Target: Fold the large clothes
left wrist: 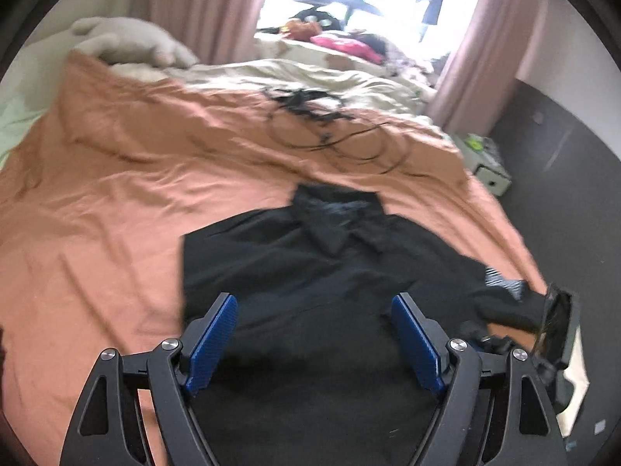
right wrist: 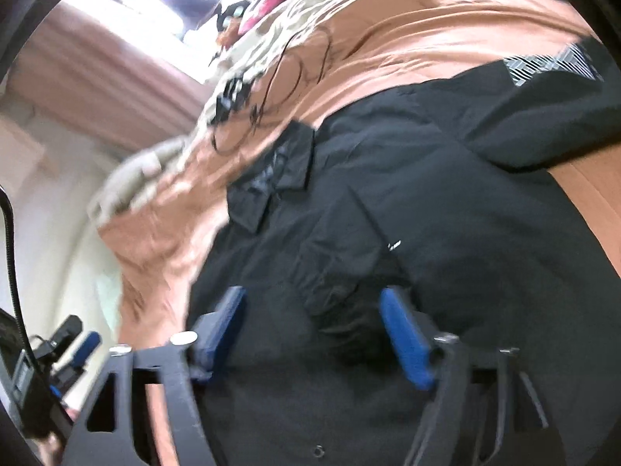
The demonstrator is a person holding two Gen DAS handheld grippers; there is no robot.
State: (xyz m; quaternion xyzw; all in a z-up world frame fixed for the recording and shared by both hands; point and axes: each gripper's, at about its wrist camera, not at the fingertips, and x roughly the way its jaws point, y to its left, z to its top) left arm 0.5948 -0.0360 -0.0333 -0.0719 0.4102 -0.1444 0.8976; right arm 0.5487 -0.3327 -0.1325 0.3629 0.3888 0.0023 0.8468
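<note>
- My left tongs point(left wrist: 314, 310) stand wide, their blue ribbed pads apart over the cloth with nothing pressed between them.
- My right tongs point(right wrist: 312, 306) also stand wide; a puckered ridge of cloth rises between the pads, but the pads do not press on it.
- The large black collared shirt of thin woven cloth point(left wrist: 310, 256) lies spread on the bed, collar toward the far side, its body running toward me under both tongs.
- One sleeve with a black-and-white patterned patch point(right wrist: 551, 64) reaches toward the bed's edge.
- I judge the main risk to be a grab that takes only the top layer, or too many layers, since black on black hides the edges and both views are blurred.
- The sleeve near the edge could slide off the bed if I tug the body, dragging the shirt askew.
- A tangle of thin black cables point(left wrist: 330, 124) lies on the bed beyond the collar; a fold thrown that way could catch them.
- The soft orange bedsheet point(left wrist: 116, 178) is wrinkled and could bunch under the shirt, spoiling a crease.
- Beyond it lies a rumpled cream duvet point(left wrist: 310, 77); pink curtains point(left wrist: 465, 58) frame a glaring window, and dark floor shows to the right of the bed.
</note>
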